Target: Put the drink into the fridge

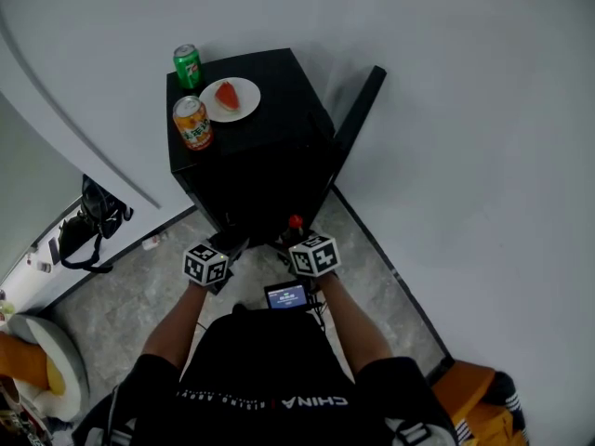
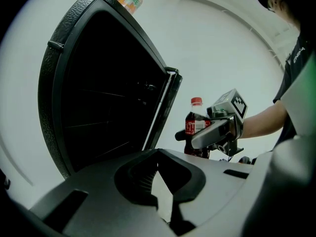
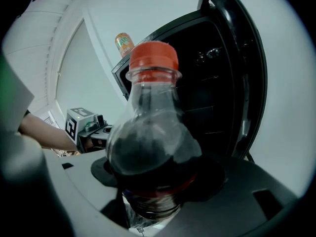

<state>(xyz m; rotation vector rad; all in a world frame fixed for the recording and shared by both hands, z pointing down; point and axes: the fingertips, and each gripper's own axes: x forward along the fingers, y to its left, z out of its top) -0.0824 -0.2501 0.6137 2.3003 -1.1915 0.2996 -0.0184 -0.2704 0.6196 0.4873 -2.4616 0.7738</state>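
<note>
The drink is a cola bottle (image 3: 153, 147) with a red cap (image 1: 296, 221). My right gripper (image 3: 153, 194) is shut on its lower body and holds it upright. It hangs low in front of the black mini fridge (image 1: 251, 156), whose door (image 1: 358, 110) stands swung open to the right. The dark inside (image 2: 108, 107) shows wire shelves. In the left gripper view the bottle (image 2: 195, 127) and my right gripper (image 2: 197, 138) sit just right of the door edge. My left gripper (image 2: 158, 157) is beside them on the left, its jaws together with nothing held.
On the fridge top stand a green can (image 1: 188, 66), an orange can (image 1: 192, 122) and a white plate (image 1: 244, 102) with a red piece of food. A black bag (image 1: 93, 221) lies on the floor to the left. A small lit screen (image 1: 286, 295) hangs at the person's chest.
</note>
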